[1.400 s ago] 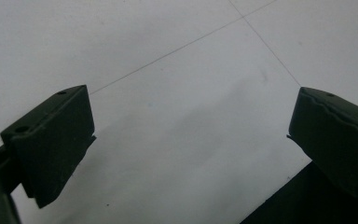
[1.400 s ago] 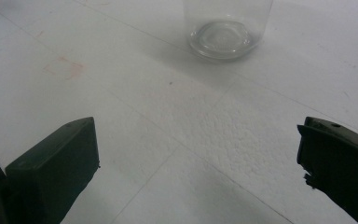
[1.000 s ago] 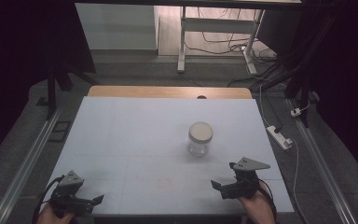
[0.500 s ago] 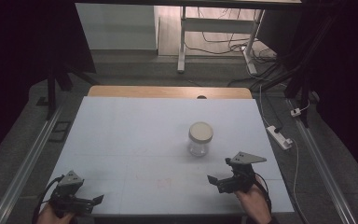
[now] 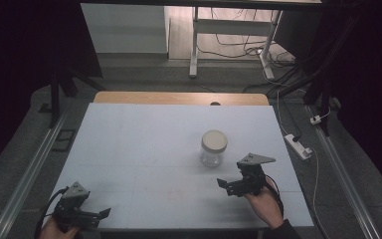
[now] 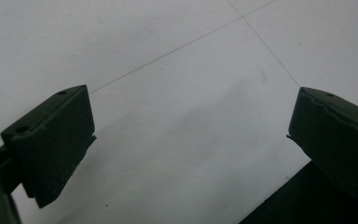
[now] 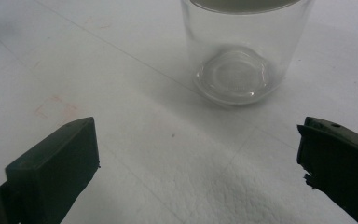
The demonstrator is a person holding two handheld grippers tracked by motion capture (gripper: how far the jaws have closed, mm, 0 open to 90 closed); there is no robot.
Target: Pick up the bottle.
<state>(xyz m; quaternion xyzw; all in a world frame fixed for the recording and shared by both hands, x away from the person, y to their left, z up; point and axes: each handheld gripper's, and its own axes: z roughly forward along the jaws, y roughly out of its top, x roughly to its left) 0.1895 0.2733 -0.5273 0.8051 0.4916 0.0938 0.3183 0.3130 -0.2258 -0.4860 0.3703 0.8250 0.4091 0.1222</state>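
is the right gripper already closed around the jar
No, the right gripper is open, and the jar stands untouched on the table ahead of its spread jaws.

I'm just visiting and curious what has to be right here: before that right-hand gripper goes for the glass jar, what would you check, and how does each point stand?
1. Right gripper open: ok, its jaws stand wide apart in the right gripper view.
2. Jar upright on the table: ok.
3. Jar ahead of the right gripper: ok, though it sits a little right of centre between the jaws.
4. Path to the jar free: ok, bare table in between.
5. Lid on the jar: ok; whether it is screwed tight, cannot tell.
6. Left gripper out of the way: ok, open and near the front left corner of the table.
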